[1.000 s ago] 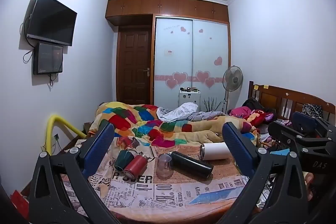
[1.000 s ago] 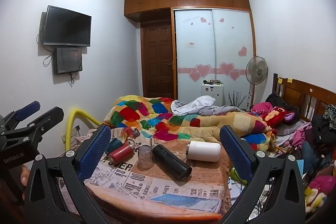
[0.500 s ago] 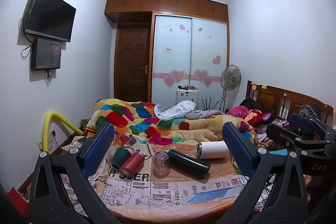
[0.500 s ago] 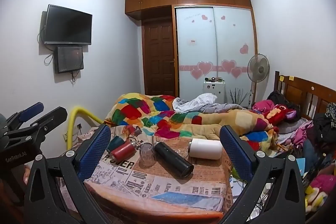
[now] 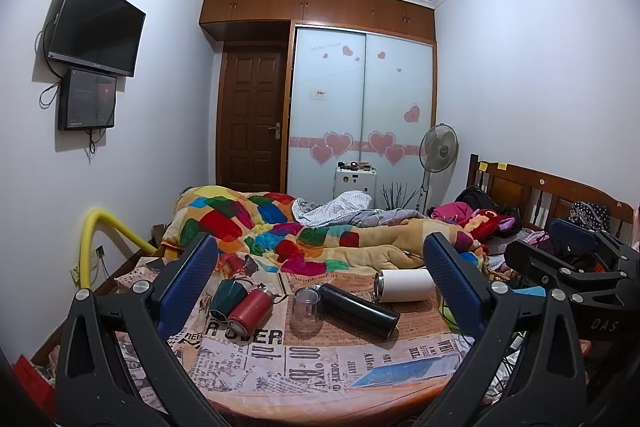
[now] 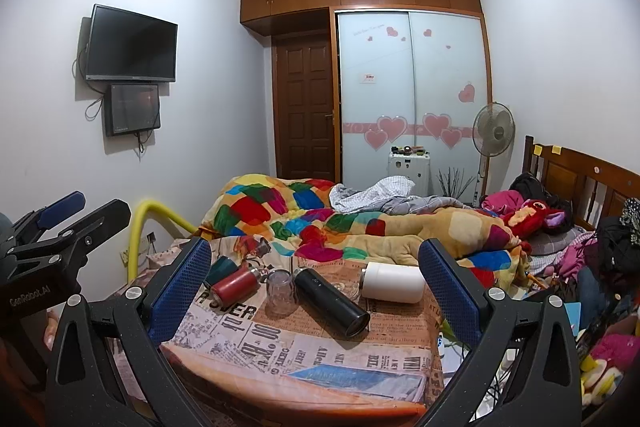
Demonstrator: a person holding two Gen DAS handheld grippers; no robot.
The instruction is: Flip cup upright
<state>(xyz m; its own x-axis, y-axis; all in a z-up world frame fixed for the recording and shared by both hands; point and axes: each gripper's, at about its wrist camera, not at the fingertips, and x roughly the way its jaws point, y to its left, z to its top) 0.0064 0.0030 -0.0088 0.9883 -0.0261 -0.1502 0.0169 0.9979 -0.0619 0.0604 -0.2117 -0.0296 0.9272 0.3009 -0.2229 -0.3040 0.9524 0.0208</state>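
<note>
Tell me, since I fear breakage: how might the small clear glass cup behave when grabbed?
The small clear glass cup looks like smooth glass, so probably slippery and fragile. It stands mouth-down on the newspaper-covered table, so it likely won't roll. The black cylindrical flask lies right beside it and may get nudged and roll.

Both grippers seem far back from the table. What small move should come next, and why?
Probably ease the left gripper forward toward the clear glass cup: it stands mouth-down between the red bottle and black bottle, and both grippers are open and empty.
</note>
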